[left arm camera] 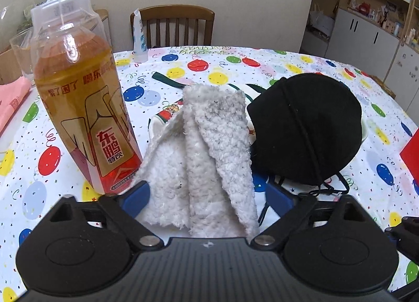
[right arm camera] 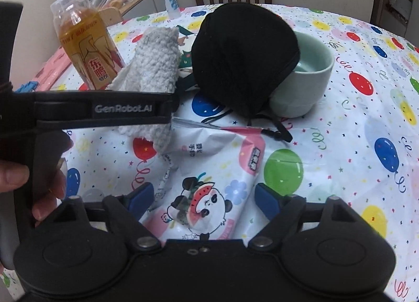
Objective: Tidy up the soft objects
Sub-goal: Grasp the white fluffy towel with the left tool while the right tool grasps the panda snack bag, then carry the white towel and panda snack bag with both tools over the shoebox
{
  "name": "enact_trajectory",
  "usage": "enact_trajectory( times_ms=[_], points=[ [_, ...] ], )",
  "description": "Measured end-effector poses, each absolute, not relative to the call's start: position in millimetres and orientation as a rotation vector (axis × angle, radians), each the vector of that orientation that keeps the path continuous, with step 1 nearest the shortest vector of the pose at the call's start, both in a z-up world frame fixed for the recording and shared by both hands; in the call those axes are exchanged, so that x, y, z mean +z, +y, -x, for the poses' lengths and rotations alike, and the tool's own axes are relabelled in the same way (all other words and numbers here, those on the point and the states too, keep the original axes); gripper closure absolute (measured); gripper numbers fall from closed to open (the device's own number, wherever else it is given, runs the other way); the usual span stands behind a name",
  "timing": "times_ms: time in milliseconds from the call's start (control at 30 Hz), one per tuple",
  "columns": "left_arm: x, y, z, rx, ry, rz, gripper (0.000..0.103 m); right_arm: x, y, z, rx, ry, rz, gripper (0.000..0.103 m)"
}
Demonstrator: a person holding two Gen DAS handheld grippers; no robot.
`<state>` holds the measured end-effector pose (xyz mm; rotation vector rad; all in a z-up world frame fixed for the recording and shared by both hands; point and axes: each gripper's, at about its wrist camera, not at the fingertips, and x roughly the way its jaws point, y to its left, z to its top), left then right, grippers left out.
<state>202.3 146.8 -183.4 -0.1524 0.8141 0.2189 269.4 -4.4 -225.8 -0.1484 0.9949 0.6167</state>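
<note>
A fluffy white-grey cloth (left arm camera: 207, 155) lies folded on the balloon-print table, running between my left gripper's (left arm camera: 208, 198) open blue fingers (left arm camera: 137, 198). It also shows in the right wrist view (right arm camera: 154, 61), partly behind the left gripper's body (right arm camera: 104, 111). A black fabric mask (left arm camera: 303, 129) with ear cords lies right of the cloth and leans on a pale green cup (right arm camera: 309, 77) in the right wrist view (right arm camera: 243, 56). My right gripper (right arm camera: 203, 201) is open over a white snack packet (right arm camera: 209, 184) with a panda print.
A tall orange drink bottle (left arm camera: 81, 98) stands close left of the cloth. A white tube (left arm camera: 138, 37) stands at the far edge before a wooden chair (left arm camera: 178, 24). A pink bag (left arm camera: 13, 100) lies left, a red object (left arm camera: 411, 158) at right. Christmas-print fabric (left arm camera: 170, 111) lies under the cloth.
</note>
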Motion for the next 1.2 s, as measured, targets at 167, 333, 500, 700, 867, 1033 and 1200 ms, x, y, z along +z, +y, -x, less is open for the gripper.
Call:
enact_trajectory(
  times_ms=[167,333,500,700,867,1033,1200],
  points=[
    [-187.0,149.6,-205.5,0.216,0.839,0.179,0.043,-228.6,-0.4,-267.6,0.621,1.002,0.148,0.025],
    [-187.8,156.3,-206.4,0.224,0.856,0.211,0.064,-227.9,-2.2,-266.0,0.616,0.996,0.145,0.030],
    [-184.2,155.9,-201.5,0.229,0.847,0.213,0.072,-225.1,-4.3,-264.5,0.609,0.992,0.121,0.039],
    [-178.7,154.1,-192.1,0.227,0.830,0.224,0.082,-221.8,-10.3,-262.6,0.618,0.990,0.091,0.079],
    [-173.3,153.7,-184.2,0.231,0.817,0.240,0.084,-219.2,-14.4,-257.8,0.633,0.988,0.062,0.083],
    [-166.4,150.9,-174.8,0.238,0.806,0.235,0.084,-209.0,-18.8,-251.9,0.652,0.976,0.030,0.087],
    [-157.4,146.9,-162.7,0.228,0.801,0.248,0.084,-198.4,-28.8,-242.1,0.659,0.963,0.020,0.090]
  ],
)
